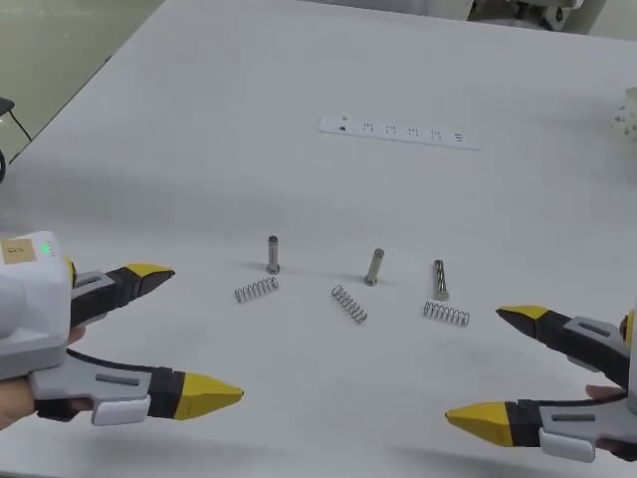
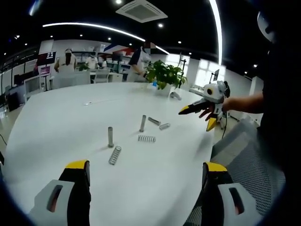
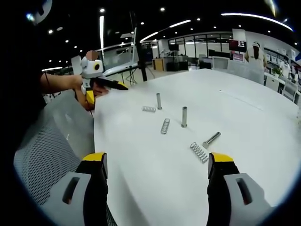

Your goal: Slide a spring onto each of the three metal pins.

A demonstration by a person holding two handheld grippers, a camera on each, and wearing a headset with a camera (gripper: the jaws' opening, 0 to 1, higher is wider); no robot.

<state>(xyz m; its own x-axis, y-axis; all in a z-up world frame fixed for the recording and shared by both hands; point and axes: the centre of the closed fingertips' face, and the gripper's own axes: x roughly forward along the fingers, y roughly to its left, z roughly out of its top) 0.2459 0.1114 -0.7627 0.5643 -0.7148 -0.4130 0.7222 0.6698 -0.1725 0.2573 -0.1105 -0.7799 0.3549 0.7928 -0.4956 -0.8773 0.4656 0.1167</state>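
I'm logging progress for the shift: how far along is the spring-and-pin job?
Done: nothing; the three coiled steel springs lie loose on the white table beside the three metal pins. In hand: nothing; the left gripper and right gripper are open and empty. Remaining: all three springs to fit.

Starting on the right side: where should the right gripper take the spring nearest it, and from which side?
Take the right spring at mid-length, coming down from above with the right gripper, fingers closing across its coils. It lies flat on the table close to the lying pin, so a top approach should avoid it and leave both ends free.
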